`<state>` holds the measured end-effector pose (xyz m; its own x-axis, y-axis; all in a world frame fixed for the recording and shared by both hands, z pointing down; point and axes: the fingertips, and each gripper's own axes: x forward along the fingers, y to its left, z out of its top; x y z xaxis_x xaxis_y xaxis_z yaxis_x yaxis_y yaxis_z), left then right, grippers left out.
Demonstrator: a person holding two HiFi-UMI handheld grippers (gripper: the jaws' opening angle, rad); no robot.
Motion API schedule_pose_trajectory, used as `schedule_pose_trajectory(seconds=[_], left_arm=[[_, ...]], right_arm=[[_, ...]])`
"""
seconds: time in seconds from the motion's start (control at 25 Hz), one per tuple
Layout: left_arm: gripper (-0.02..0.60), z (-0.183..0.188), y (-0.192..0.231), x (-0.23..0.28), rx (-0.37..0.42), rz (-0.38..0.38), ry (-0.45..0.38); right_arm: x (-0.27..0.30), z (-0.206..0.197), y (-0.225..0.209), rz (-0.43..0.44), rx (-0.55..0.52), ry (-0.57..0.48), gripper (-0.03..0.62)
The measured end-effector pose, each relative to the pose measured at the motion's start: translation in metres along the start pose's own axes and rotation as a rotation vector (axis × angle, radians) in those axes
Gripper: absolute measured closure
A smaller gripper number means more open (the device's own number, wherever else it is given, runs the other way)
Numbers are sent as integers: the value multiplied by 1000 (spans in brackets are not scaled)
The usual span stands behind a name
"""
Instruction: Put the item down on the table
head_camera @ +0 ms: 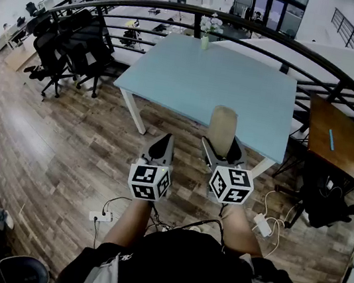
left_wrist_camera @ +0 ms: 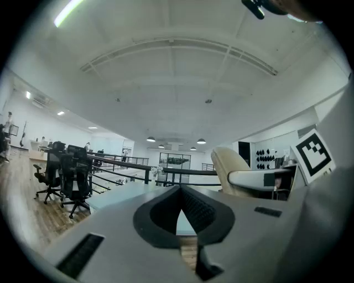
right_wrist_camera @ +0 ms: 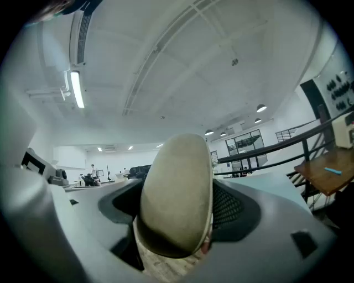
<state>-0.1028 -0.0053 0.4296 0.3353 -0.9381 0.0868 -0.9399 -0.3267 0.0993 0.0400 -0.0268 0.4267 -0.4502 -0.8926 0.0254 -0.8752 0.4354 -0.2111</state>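
Observation:
A beige oval item [head_camera: 222,128], shaped like a shoe, stands upright between the jaws of my right gripper [head_camera: 222,153]. It is held in the air in front of the near edge of the light blue table [head_camera: 194,80]. In the right gripper view the item [right_wrist_camera: 177,193] fills the space between the wide-set jaws, which grip it at both sides. My left gripper [head_camera: 161,145] hangs beside it over the wooden floor, its jaws meeting at the tip with nothing in them [left_wrist_camera: 180,190]. The left gripper view shows the item [left_wrist_camera: 229,163] to the right.
A small vase of flowers [head_camera: 209,32] stands at the table's far edge. Black office chairs [head_camera: 72,46] are left of the table, and a black railing [head_camera: 263,31] curves behind it. A brown desk [head_camera: 338,141] stands at the right. A power strip [head_camera: 262,224] and cables lie on the floor.

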Motion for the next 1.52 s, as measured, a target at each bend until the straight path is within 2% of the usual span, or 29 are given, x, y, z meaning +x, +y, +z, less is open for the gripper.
schedule_pose_trajectory(seconds=[0.32,0.76,1.12,1.52], left_arm=[[571,6,-8,-13,0,3,-5],[571,15,17,-24,-12,5,-31],[571,19,40,-36,-1,-32,-62],[571,10,41,-25,22,-60,-65]], right_arm=[[-13,5,2,-1,14,1,210],[-5,9,21,0,39,-35,206],[-1,8,43,-39,37,-62,206],[3,4,33,-59,42,-89,206]])
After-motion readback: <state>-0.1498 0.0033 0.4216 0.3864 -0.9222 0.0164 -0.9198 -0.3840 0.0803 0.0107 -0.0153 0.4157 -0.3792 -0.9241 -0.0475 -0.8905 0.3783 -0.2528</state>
